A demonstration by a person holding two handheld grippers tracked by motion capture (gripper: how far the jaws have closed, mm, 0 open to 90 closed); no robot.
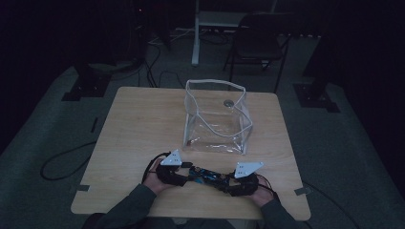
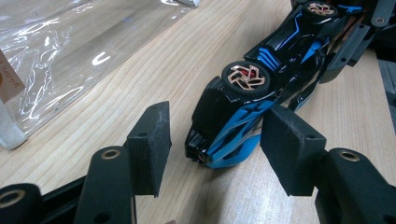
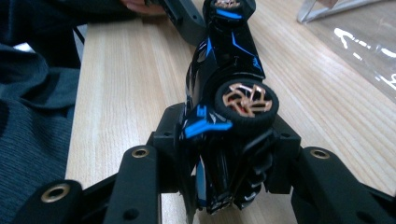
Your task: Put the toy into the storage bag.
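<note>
Two grippers at the toy car [image 2: 252, 107]: my right gripper [image 3: 224, 163] pinches its end, left gripper [image 2: 215, 149] spread, so I lift level.

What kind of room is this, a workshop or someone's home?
Probably a lab or studio set up for recording rather than a home: a small wooden table stands alone on grey carpet, cables trail over the floor, and a folding chair and equipment stands sit in the dark behind.

Glossy black-and-blue plastic toy car [image 2: 243, 116], coppery wheel spokes, lies between matt, slightly rough black gripper pads [image 2: 152, 140] on a pale, smooth wood-grain table [image 1: 143, 119]; beyond the tongs, a shiny clear pouch [image 1: 215, 119], apparently vinyl.
</note>
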